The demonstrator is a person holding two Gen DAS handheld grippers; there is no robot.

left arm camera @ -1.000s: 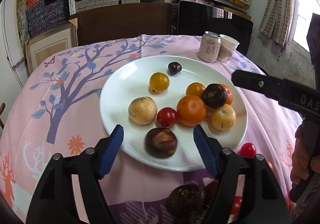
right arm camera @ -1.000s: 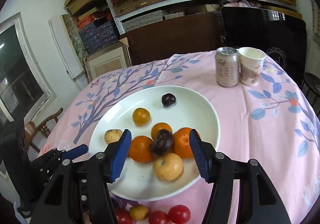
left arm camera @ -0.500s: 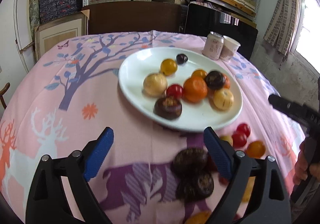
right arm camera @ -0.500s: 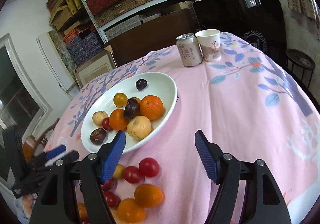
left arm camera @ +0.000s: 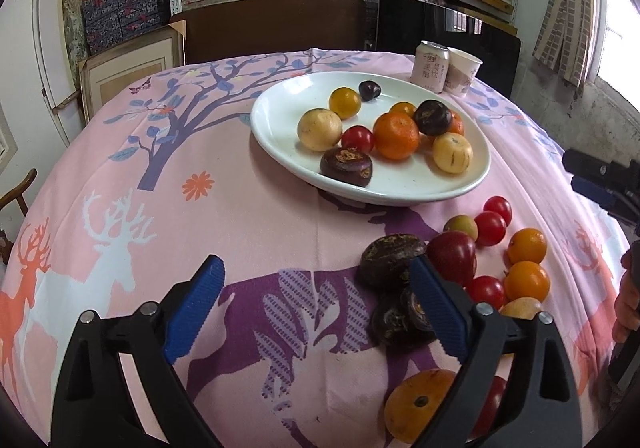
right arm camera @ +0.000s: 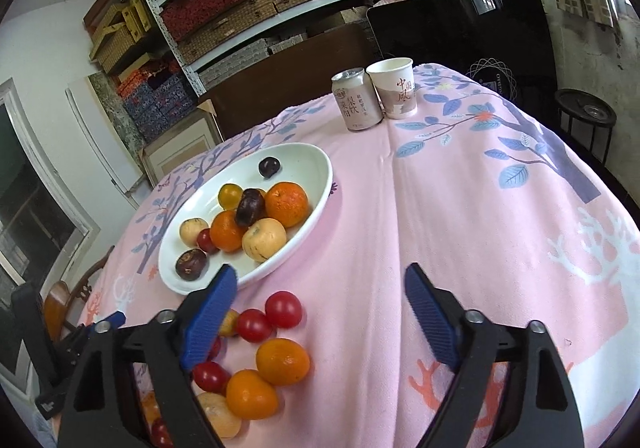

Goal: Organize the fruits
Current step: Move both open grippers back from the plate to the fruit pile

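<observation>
The left gripper (left arm camera: pixel 316 304) hangs over the pink tablecloth (left arm camera: pixel 248 216) with its blue fingers (left arm camera: pixel 196 296) spread wide; its jaws have just been opening and only bare cloth lies between them. Ahead of it and to the right sits the oval white plate (left arm camera: pixel 276 116), its long axis running from near left to far right in the left wrist view. On the plate a dark purple fruit (left arm camera: pixel 346 166) lies at the near edge with a pale yellow fruit (left arm camera: pixel 319 129) behind it, a cherry tomato (left arm camera: pixel 358 139) and an orange (left arm camera: pixel 396 135) beside them. Off the plate, a loose heap of fruit lies on the cloth by the left gripper's right finger: a dark brown fruit (left arm camera: pixel 390 260) is partly hidden behind that fingertip, a red plum-like fruit (left arm camera: pixel 454 260) just beyond. The right gripper (right arm camera: pixel 320 308) also has its fingers (right arm camera: pixel 430 320) wide apart, its jaws just opened, with nothing but cloth between them; two cherry tomatoes (right arm camera: pixel 283 309) and small oranges (right arm camera: pixel 282 361) lie just beside its left finger, outside the gap. A drink can (right arm camera: pixel 356 100) and paper cup (right arm camera: pixel 394 92) stand upright, touching, at the far edge.
</observation>
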